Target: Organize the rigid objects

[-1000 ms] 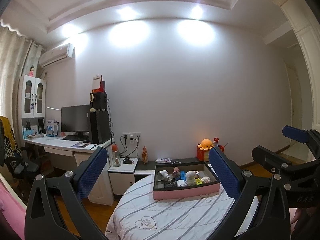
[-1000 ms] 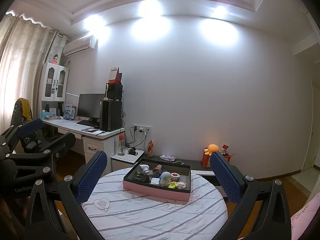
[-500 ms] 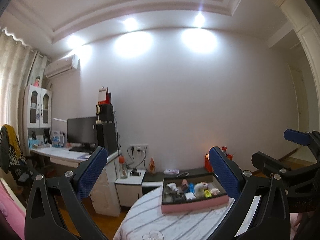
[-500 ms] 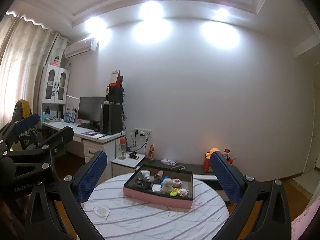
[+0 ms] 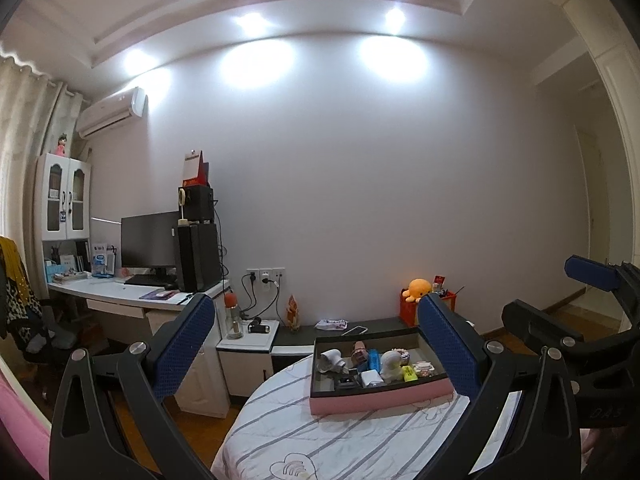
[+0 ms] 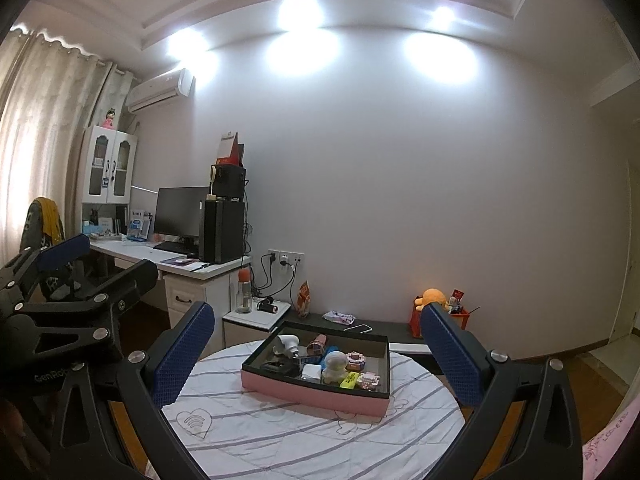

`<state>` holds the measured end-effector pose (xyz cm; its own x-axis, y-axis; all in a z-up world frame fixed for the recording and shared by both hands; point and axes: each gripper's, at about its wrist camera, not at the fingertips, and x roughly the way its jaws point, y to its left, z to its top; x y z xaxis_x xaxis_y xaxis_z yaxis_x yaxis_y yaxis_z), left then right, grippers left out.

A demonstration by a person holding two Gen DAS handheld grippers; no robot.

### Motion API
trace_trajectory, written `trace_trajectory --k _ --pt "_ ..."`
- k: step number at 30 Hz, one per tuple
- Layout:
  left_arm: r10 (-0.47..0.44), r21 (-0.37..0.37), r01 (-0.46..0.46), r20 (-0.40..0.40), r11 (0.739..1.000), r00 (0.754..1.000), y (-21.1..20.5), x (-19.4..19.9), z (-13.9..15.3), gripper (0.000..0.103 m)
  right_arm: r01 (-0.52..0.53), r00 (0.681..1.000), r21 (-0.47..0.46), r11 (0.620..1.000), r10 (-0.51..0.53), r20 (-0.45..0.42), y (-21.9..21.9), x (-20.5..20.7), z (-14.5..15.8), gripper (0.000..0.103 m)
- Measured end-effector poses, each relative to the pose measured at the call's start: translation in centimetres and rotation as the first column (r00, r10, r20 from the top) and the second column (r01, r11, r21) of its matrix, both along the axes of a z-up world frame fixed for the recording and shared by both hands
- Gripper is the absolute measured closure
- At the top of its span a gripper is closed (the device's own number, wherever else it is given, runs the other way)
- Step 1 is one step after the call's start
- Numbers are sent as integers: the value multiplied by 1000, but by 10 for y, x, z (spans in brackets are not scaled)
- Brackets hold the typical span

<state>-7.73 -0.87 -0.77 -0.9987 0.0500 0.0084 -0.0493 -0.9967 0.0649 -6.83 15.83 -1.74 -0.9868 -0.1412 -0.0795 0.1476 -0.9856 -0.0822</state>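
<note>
A pink-sided tray with a dark inside [image 5: 376, 398] [image 6: 312, 394] sits on a round table under a white striped cloth [image 5: 320, 440] [image 6: 280, 432]. Several small rigid items lie in it: a white figure [image 6: 334, 364], a yellow block [image 6: 349, 381], a white charger [image 6: 311, 372], a blue item [image 5: 373, 359]. My left gripper [image 5: 316, 344] is open, held well back from the tray, nothing between its blue pads. My right gripper [image 6: 316, 348] is open too, also short of the tray and empty. Each gripper shows at the edge of the other's view.
A white desk [image 6: 176, 264] with a monitor [image 6: 178, 212] and a black computer tower [image 6: 222, 232] stands at left. A low cabinet with a bottle [image 6: 245, 292] and a dark bench with an orange plush toy [image 6: 432, 298] run along the wall behind the table.
Both views have shifted a little: the tray and table sit slightly further right in the left wrist view and lower in the right wrist view. Both grippers stay open and empty.
</note>
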Motion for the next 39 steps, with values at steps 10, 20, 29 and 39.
trace_trajectory --k 10,20,29,39 --pt "-12 -19 12 29 1000 1000 6 -11 -9 0 27 1000 10 1000 -27 8 4 -6 -9 0" --pt "-18 -10 18 56 1000 998 8 -17 -13 0 39 999 10 999 -39 34 6 -12 -11 0" --pt "2 -27 -1 42 1000 999 8 -16 -12 0 31 999 8 999 -31 36 5 -17 -12 0" --pt "2 -31 -1 48 1000 999 7 -17 -14 0 33 999 12 999 -33 43 2 -15 -13 0"
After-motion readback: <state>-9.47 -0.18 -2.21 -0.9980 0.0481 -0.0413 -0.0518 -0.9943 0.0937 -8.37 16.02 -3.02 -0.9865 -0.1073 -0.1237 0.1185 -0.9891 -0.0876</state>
